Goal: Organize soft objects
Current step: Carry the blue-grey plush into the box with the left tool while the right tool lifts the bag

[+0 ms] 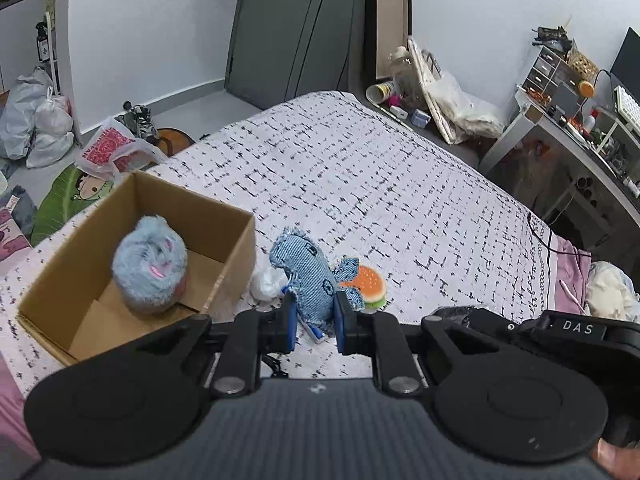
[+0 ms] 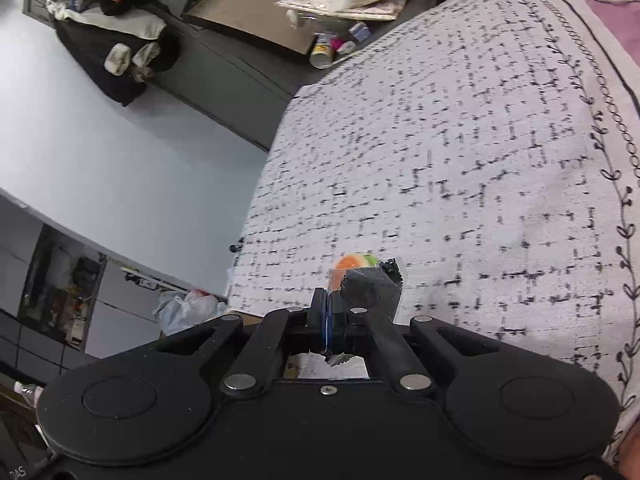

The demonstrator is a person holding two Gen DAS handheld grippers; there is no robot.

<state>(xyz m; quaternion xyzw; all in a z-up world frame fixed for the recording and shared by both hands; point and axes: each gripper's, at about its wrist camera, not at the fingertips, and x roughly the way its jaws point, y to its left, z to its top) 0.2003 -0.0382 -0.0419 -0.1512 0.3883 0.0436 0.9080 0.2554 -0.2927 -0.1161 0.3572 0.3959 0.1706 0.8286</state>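
— While the cardboard box point(image 1: 120, 264) sits at the bed's point(image 1: 380, 184) left edge, how much room remains?

— Broad bare cover beyond and to the right. Left hand-held gripper point(image 1: 316, 320) pinches the denim plush toy point(image 1: 310, 276), frayed at its seams, just right of the box wall.

— Other soft items?

— Fluffy blue plush point(image 1: 150, 266) inside the box; burger toy point(image 1: 370, 284) behind the denim toy; white wad point(image 1: 266, 284) beside the box. Right hand-held gripper point(image 2: 329, 312): pads pressed together, nothing visibly held.
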